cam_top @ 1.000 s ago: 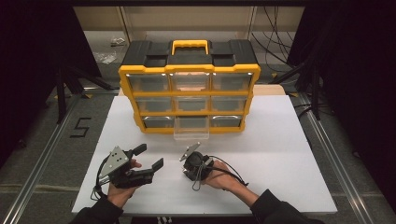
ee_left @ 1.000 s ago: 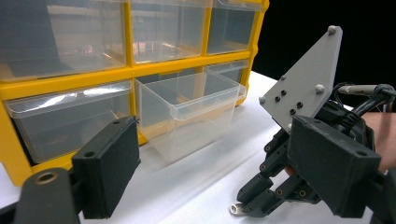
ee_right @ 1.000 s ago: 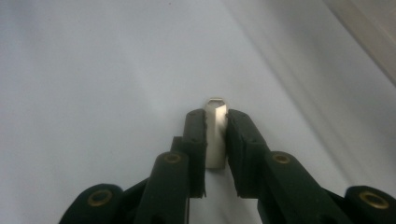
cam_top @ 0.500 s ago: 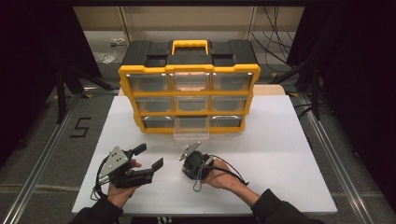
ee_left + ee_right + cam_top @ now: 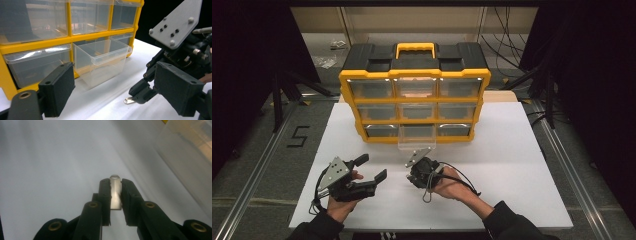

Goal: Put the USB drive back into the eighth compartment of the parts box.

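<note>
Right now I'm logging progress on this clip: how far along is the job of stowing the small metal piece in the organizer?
Done: the bottom middle drawer of the yellow organizer is pulled out and looks empty. In hand: the right gripper is shut on the small flat metal piece, low over the white table. The left gripper is open, holding nothing. Left: probably carrying the piece to the drawer, releasing it and closing the drawer.

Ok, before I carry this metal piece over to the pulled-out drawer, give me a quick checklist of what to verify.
1. Grip: right gripper shut on the flat metal piece: ok.
2. Piece sits straight between the pads, tip poking out: ok.
3. Bottom middle drawer of the organizer pulled out, top open: ok.
4. Drawer looks empty inside: ok.
5. Left gripper open, apart from the drawer: ok.
6. Piece lifted off the table: cannot tell.
</note>
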